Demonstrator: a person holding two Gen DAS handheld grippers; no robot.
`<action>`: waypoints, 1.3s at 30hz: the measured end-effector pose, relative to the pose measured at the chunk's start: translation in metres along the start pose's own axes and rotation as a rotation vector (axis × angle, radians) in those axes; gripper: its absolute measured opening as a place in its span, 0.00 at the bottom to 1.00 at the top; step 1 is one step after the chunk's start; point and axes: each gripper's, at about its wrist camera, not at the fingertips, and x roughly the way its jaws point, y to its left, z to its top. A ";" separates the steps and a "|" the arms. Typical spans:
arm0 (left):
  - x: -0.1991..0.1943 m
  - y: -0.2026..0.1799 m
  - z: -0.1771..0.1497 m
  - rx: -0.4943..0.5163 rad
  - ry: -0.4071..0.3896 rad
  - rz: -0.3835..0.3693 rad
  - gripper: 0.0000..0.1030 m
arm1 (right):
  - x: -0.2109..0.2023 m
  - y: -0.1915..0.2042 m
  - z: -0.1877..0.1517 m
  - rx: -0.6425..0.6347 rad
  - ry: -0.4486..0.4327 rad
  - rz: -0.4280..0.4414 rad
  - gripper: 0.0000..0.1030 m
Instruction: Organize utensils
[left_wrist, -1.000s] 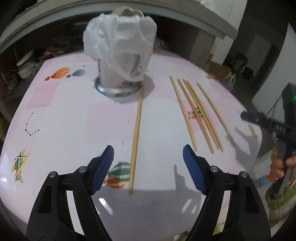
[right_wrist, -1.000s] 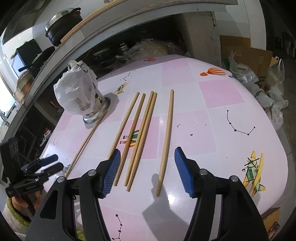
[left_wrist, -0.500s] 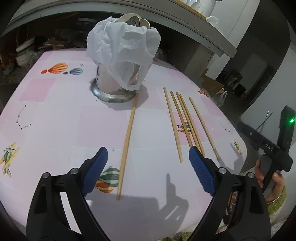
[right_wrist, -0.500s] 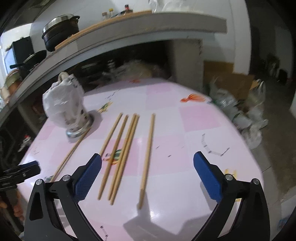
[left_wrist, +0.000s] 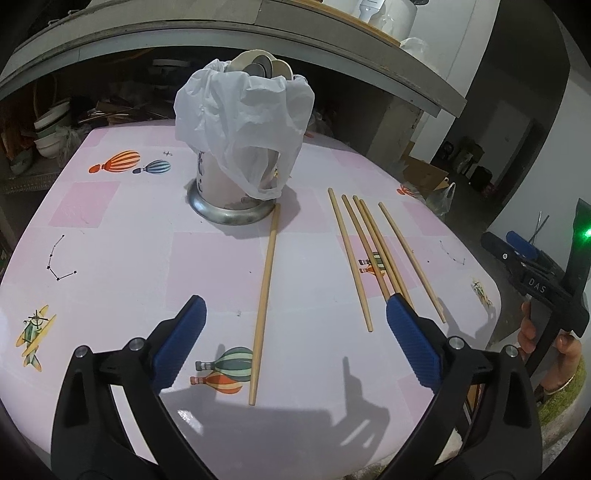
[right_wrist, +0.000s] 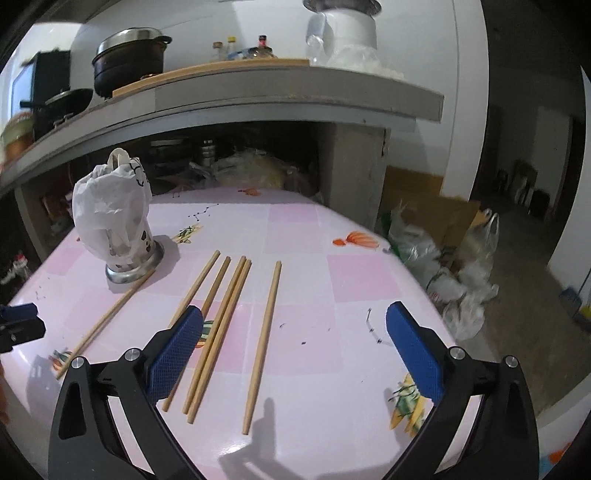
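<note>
Chopsticks of pale wood lie on the pink patterned tablecloth (left_wrist: 110, 258): five side by side (right_wrist: 221, 317), one (left_wrist: 264, 299) apart (its far tip by the bag-covered white utensil holder (left_wrist: 236, 181)). Left gripper (left_wrist: 295, 347) is opening with nothing between its blue pads; right gripper (right_wrist: 295, 350) gapes wide, holding nothing.

A: How is the scene lit?

B: Soft, even light is cast over the pink table (left_wrist: 110, 258); glare is seen on its glossy near edge around 6 o'clock in both views. Grey shadows are thrown toward 6 o'clock.

A: And picture quality?

B: Strong fisheye bending is seen in the shelf (right_wrist: 258, 99), with black corners. The left wrist view is sharp; slight blur is noticed at 3 o'clock in the right wrist view. The recess below the shelf is left dim.
</note>
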 end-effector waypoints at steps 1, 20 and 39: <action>-0.001 0.000 0.000 -0.001 -0.002 -0.007 0.92 | -0.001 0.001 0.001 -0.008 -0.008 -0.012 0.94; 0.004 0.004 -0.004 -0.008 -0.010 -0.047 0.92 | -0.010 -0.036 -0.009 0.130 -0.084 0.132 0.94; 0.067 -0.019 0.033 0.318 0.055 0.186 0.92 | 0.031 -0.023 -0.017 0.185 0.131 0.198 0.94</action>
